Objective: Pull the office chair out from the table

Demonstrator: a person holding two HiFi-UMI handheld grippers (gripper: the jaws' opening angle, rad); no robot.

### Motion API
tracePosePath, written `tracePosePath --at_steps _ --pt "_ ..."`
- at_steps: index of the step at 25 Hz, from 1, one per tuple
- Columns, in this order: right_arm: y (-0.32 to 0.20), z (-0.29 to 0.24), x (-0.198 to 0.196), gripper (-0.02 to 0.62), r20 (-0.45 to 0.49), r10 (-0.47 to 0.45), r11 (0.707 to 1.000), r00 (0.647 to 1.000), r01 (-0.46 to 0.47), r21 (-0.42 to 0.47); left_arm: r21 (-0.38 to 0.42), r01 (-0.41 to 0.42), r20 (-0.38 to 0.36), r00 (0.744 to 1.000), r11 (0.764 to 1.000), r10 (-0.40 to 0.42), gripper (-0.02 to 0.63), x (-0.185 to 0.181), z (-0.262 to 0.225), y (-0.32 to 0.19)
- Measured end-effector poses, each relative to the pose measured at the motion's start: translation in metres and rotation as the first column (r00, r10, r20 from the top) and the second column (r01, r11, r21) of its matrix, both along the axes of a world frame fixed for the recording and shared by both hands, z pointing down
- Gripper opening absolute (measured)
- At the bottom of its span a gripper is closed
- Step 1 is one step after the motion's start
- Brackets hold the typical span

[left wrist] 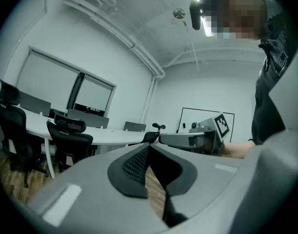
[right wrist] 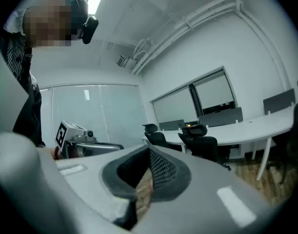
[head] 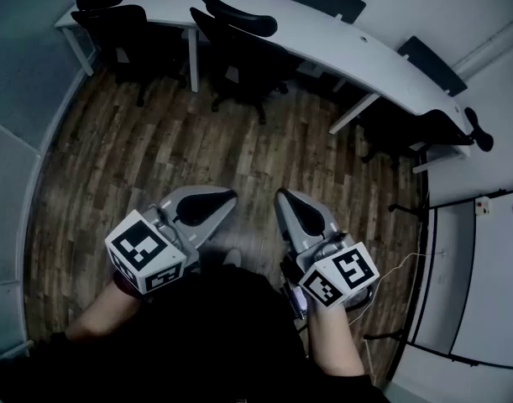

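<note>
Clearly nothing started: black mesh-backed office chair [head: 239, 44] sits tucked under the curved white surface [head: 323, 36], far across the wood-plank floor [head: 155, 158]. Left tool [head: 214, 204] and right tool [head: 291, 208] ride side by side near the body, likely a carry posture. Both closed tight, gripping nothing.

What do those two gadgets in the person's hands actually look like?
They match. The left gripper and right gripper each have a smooth light-grey shell, wedge-shaped and tapering to a tip, with black textured pads lining the jaws. At the rear, each carries a white cube printed with black square markers. The person wears a dark top, and the forearms are uncovered.
</note>
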State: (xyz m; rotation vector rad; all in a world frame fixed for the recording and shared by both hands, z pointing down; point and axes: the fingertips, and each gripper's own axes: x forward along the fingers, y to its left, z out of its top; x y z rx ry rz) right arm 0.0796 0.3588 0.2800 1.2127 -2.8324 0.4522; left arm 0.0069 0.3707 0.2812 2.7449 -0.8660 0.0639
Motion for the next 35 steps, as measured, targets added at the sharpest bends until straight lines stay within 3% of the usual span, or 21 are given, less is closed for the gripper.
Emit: tracePosePath --at_steps 7,11,14,24,30,35 --pt "-0.019 -0.001 0.024 0.0 -0.004 -0.015 1.0 1.0 0.015 0.0 0.001 0.026 0.008 1.0 1.0 -0.026 0.005 0.018 0.0 -0.023" --pt "-0.025 0.011 0.04 0.0 0.014 -0.115 0.991 0.993 0.116 -0.063 0.01 0.005 0.051 0.999 1.0 -0.006 0.005 0.037 0.003 -0.032" --pt "-0.033 0.016 0.067 0.0 0.048 -0.141 0.986 0.989 0.145 -0.083 0.015 -0.002 0.07 0.998 1.0 0.001 0.005 0.052 0.0 -0.041" --pt "-0.052 0.025 0.168 0.0 0.152 -0.036 0.996 0.988 0.048 -0.076 -0.053 0.033 0.12 0.992 0.998 -0.027 0.005 0.103 0.024 -0.056" --pt "-0.055 0.028 0.184 0.0 0.21 -0.062 0.994 0.976 0.079 -0.075 -0.05 0.033 0.147 0.989 0.998 -0.025 0.005 0.129 0.025 -0.061" --pt "-0.056 0.02 0.174 0.001 0.209 -0.119 0.992 0.971 0.126 -0.02 -0.039 0.067 0.15 0.987 0.997 -0.061 0.005 0.129 0.024 -0.074"
